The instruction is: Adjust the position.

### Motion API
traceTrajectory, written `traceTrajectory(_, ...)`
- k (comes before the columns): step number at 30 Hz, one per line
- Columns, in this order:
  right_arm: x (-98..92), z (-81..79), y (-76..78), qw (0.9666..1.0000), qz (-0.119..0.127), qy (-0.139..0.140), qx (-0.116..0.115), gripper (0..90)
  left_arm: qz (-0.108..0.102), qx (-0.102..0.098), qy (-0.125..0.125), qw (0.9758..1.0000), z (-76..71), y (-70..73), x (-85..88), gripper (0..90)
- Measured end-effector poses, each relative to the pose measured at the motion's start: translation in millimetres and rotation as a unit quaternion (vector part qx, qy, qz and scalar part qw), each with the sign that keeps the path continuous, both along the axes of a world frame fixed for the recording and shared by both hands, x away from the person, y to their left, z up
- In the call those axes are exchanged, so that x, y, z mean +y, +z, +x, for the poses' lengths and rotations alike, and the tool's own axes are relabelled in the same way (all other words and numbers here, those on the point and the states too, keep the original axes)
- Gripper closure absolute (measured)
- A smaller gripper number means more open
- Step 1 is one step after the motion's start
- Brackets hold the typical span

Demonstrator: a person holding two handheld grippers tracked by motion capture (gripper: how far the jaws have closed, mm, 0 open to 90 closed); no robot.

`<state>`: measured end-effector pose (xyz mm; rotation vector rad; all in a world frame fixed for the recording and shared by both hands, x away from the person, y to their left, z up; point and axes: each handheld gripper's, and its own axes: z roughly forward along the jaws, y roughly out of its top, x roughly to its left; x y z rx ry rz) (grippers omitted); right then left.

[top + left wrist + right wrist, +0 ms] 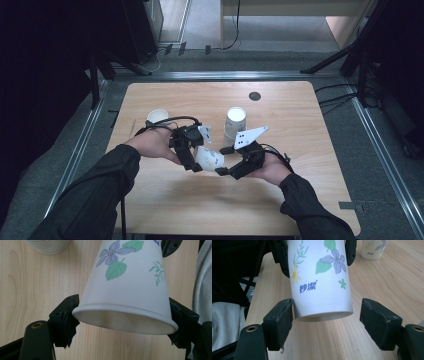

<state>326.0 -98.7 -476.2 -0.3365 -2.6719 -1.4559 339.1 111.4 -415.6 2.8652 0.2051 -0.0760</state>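
A white paper cup (210, 158) printed with flowers lies on its side above the middle of the wooden table (300, 115), between both hands. My left gripper (199, 156) is shut on its open rim end; in the left gripper view both pads press the cup (130, 282) just above the rim, around my left gripper (123, 322). My right gripper (329, 315) stands open around the base of the cup (319, 277). Its left pad touches the wall and the right pad stands apart. In the high view my right gripper (223, 160) comes in from the right.
A stack of ribbed white cups (235, 120) stands just behind the hands, and its base is the stack (47, 245) in the left gripper view. A single cup (158, 117) stands at the back left, also the far cup (374, 248). A dark round grommet (255, 96) sits near the far edge.
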Motion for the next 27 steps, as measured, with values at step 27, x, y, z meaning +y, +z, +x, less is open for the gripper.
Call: traceTrajectory(27, 13.3, 1.4, -7.3, 1.0000, -0.004, 0.007, 0.000, 32.9, 0.032, -0.012, -0.015, 0.9993, -0.2, -2.5, -18.3, 22.6)
